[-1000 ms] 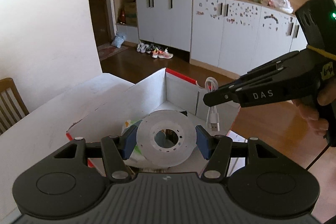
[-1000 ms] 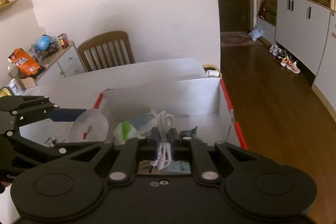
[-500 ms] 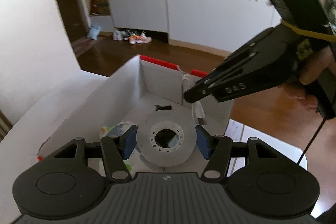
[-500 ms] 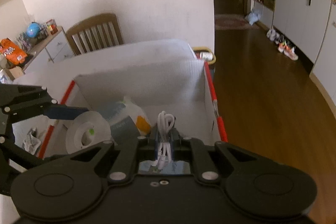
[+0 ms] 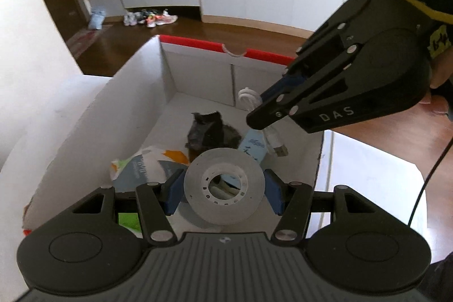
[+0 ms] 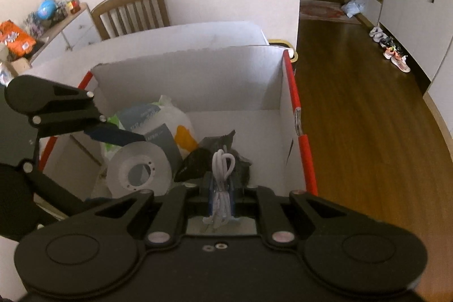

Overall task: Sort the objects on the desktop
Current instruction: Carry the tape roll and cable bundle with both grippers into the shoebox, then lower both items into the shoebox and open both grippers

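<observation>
My left gripper (image 5: 225,190) is shut on a clear tape roll (image 5: 225,200), pinched edge to edge between its blue pads, and holds it over the open white cardboard box (image 5: 136,92) with red rims. My right gripper (image 6: 221,197) is shut on a bundled white USB cable (image 6: 222,169), whose loop sticks up past the fingertips. In the left wrist view the right gripper (image 5: 254,120) hangs over the box's right side, the cable (image 5: 271,140) dangling with its plug down. The tape roll (image 6: 138,169) also shows left in the right wrist view.
Inside the box lie a black crumpled bag (image 5: 206,129), a white and orange packet (image 5: 147,163) and a light blue packet (image 5: 252,146). The box stands on a white table (image 6: 198,33); a wooden chair (image 6: 133,10) is beyond it, wood floor (image 6: 368,118) to the right.
Both grippers have tipped downward and come lower over the box, so its inside now fills the views. The tape roll and the cable stay gripped.
</observation>
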